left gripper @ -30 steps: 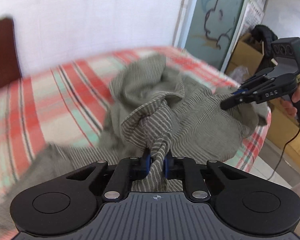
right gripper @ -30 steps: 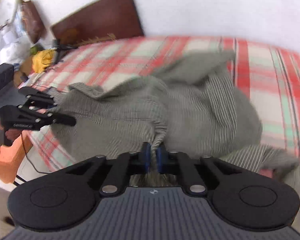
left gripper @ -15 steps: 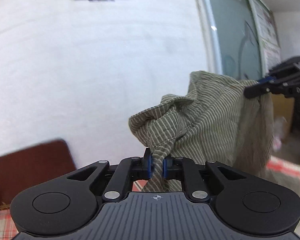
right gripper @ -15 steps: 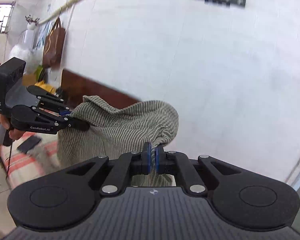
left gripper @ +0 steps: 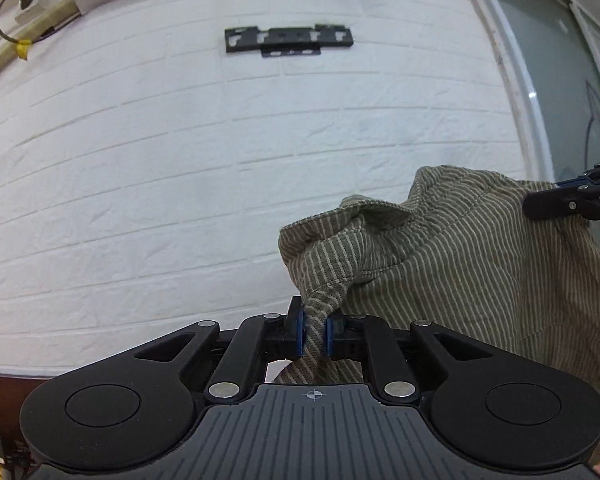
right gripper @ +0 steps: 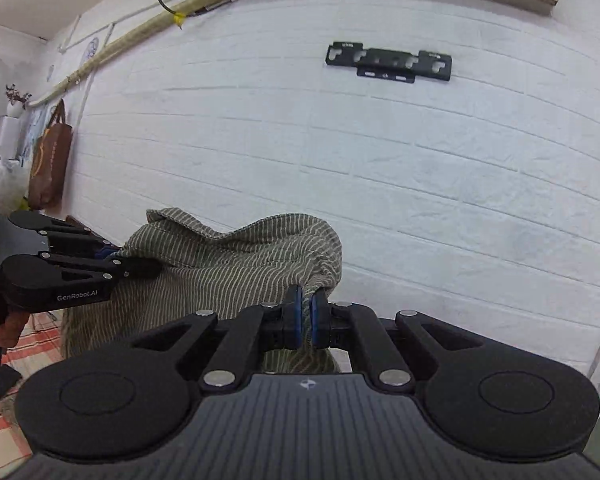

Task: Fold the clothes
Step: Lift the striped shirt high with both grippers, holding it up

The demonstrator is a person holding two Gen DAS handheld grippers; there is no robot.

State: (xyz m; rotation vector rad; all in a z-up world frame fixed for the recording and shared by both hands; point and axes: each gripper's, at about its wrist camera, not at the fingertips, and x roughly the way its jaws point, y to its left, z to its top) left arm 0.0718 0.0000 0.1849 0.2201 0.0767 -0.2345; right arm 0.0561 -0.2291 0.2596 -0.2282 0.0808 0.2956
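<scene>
Room: white brick wall (left gripper: 180, 160) fills both views, a plaid bed (right gripper: 36, 336) low in the right wrist view.
Left tongs (left gripper: 314, 330): pressed together, pinching a bunched edge of the striped garment (left gripper: 440, 280).
Right tongs (right gripper: 304, 320): pressed together, pinching another edge of the same garment.
Garment: hanging in the air between the two tongs, in front of the wall.
Far wall: black bracket (right gripper: 388, 62) mounted high; brown bag (right gripper: 50, 160) hanging at the left.
</scene>
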